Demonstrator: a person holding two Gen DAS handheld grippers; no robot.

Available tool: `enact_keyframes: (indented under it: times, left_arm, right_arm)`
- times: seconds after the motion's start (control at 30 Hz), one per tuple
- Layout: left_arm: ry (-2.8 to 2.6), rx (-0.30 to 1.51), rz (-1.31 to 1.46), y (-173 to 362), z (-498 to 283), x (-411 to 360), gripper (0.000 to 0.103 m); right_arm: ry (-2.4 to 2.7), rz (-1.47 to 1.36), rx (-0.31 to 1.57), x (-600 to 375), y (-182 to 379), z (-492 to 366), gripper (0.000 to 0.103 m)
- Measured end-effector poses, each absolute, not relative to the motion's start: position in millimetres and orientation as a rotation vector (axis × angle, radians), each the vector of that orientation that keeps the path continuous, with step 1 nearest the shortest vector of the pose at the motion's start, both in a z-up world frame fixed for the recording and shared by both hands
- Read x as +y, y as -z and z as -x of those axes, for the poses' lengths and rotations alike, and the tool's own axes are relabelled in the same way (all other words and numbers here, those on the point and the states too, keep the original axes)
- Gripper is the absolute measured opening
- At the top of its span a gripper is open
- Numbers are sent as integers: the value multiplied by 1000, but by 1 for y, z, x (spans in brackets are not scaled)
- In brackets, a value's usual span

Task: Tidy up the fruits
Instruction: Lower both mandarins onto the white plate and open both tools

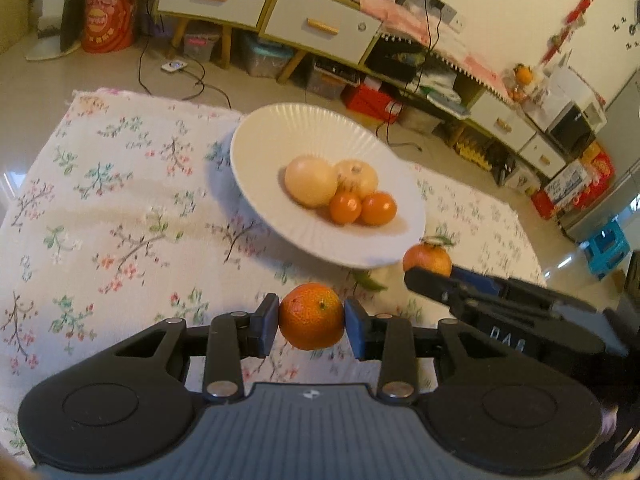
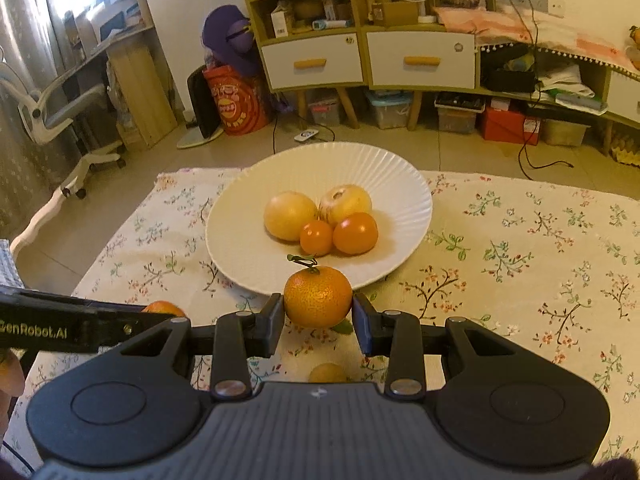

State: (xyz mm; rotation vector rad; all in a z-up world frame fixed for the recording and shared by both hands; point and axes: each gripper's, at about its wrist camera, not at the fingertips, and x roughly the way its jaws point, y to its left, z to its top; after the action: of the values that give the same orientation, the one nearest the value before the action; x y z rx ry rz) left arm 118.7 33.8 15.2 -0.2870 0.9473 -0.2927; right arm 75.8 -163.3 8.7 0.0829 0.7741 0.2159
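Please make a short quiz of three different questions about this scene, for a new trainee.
1. True or false: the left gripper is empty.
2. How many fruits lie in the white plate? A) two B) four C) six
3. Fill in: the mandarin in the right gripper has a ____ on top.

Key:
1. False; it holds a mandarin orange.
2. B: two yellow, two orange.
3. Stem with leaves.
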Motion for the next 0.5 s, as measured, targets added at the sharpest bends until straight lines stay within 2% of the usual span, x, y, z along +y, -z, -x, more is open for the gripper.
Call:
enact_keyframes:
  times: [0.5]
  left_arm:
    - [308,852,251,-14,-171,1,14]
  right_arm:
    - [-225,-64,741,-165,-7,-91,33]
